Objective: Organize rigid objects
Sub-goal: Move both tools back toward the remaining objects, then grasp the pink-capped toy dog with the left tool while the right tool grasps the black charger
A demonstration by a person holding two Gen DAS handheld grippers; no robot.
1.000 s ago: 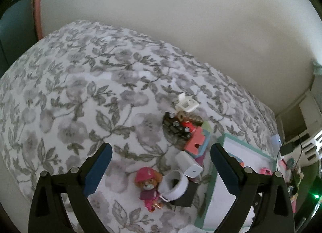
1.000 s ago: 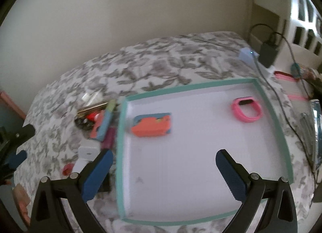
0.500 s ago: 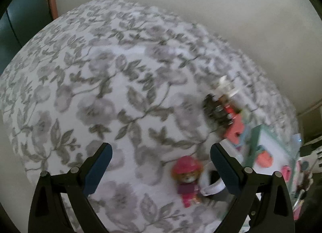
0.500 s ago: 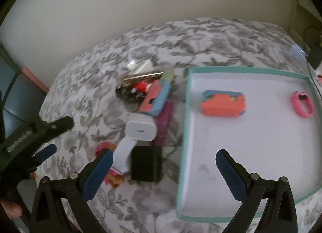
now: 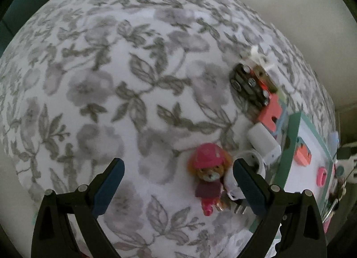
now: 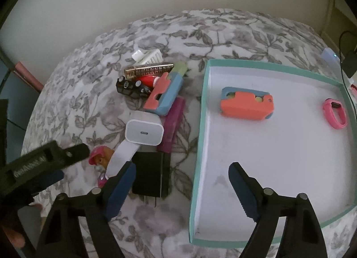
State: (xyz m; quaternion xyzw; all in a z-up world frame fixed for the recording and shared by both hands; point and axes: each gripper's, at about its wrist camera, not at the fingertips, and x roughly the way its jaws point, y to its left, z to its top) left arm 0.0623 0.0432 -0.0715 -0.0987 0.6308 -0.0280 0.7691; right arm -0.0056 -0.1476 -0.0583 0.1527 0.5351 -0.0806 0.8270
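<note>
The left gripper [image 5: 177, 185] hangs wide open and empty over the toy dog [image 5: 208, 176] on the bed [image 5: 111, 79], left of the tray [image 6: 202, 146]. Its fingers should straddle the dog's body before squeezing. The right gripper [image 6: 180, 182], just narrowing, holds nothing.

My left gripper [image 5: 177, 183] points down at the floral bedspread [image 5: 107, 84], its jaws standing wide apart with nothing pressed between them. A toy pup in a pink helmet [image 5: 209, 177] lies on the bed just inside my right finger [image 5: 247, 186]. Touching the pup's far side is a white band [image 5: 250, 157], partly hidden behind that finger. Beyond it, toward the bed's right edge, sit a white charger [image 5: 263, 141], a coral-and-blue case [image 5: 271, 113] and a black toy car [image 5: 247, 84], all crowded together. The teal-rimmed tray [image 5: 287, 146] lies at the right, holding another coral case [image 5: 302, 153] and a pink wristband [image 5: 321, 175].
</note>
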